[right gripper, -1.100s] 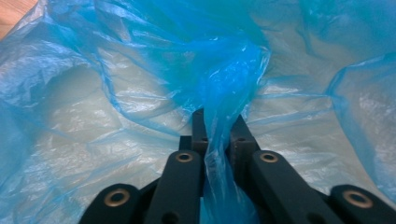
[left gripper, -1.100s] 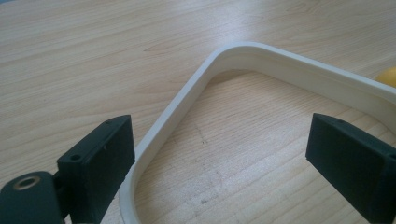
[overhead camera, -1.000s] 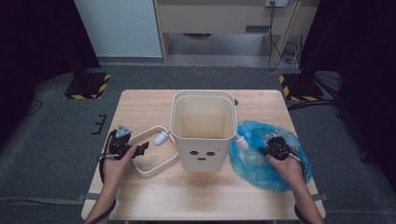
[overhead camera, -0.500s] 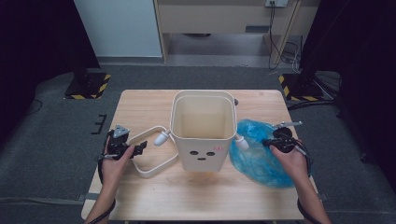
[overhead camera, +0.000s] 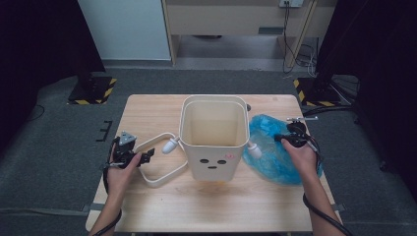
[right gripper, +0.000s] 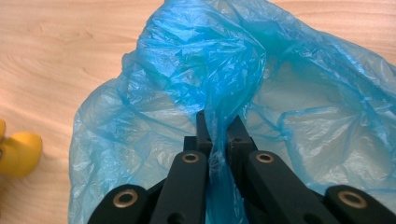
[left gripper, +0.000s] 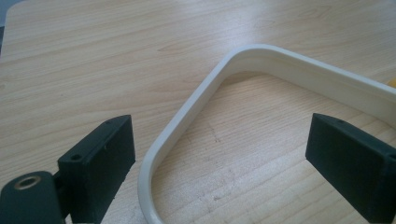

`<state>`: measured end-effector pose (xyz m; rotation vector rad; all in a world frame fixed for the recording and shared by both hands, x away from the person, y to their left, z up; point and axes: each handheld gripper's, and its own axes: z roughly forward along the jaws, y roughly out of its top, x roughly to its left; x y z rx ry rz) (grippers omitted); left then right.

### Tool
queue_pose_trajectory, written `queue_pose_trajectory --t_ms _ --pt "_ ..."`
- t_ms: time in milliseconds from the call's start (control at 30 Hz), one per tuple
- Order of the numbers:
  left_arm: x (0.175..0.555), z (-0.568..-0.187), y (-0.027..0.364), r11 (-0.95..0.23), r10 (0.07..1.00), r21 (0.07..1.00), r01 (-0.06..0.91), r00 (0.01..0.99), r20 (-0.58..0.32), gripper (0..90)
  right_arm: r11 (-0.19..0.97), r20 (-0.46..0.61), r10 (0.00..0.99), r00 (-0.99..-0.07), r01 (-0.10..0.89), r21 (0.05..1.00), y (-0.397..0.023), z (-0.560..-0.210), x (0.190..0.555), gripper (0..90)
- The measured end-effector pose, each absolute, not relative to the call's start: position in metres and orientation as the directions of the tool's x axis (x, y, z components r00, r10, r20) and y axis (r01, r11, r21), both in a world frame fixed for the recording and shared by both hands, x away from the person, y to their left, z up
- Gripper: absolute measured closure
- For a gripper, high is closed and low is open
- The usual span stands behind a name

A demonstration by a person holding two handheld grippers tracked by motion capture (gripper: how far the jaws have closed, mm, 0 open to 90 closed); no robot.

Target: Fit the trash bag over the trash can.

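A cream bin [overhead camera: 212,132] with a face drawn on its front stands open in the middle of the wooden table [overhead camera: 147,113]. Its cream loop-shaped frame [overhead camera: 160,174] lies flat to the bin's left. My left gripper [overhead camera: 143,158] rests low there, open, and its jaws straddle the frame's curved corner [left gripper: 187,116] without touching it. To the right of the bin lies a crumpled blue plastic bag [overhead camera: 273,155]. My right gripper [overhead camera: 285,139] is shut on a fold of the blue bag [right gripper: 196,60], and the film bunches between the jaws of the right gripper [right gripper: 218,126].
A rounded knob [overhead camera: 254,150] juts from the bin's right side, close to the bag, and a similar one [overhead camera: 170,145] sits at the left by the frame. Black-and-yellow striped stand bases [overhead camera: 91,91] and cables lie on the dark floor behind the table.
My right gripper has risen and moved away from me, and the pinched bag fold has come up with it. The left gripper, the frame and the bin have stayed put.
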<state>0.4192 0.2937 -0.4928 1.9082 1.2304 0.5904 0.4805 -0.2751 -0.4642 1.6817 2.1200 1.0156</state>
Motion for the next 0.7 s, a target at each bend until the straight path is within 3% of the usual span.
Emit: queue_pose_trajectory --t_ms 367,700 --pt "0.419 -0.493 0.295 -0.23 0.905 0.807 0.544 0.425 -0.029 7.6 0.015 0.288 0.919 -0.269 0.754 0.657 -0.278 -0.453 0.487 88.3" --pt "0.419 -0.493 0.295 -0.24 0.904 0.804 0.544 0.427 -0.019 7.6 0.009 0.28 0.923 -0.264 0.741 0.671 -0.282 -0.434 0.48 88.3"
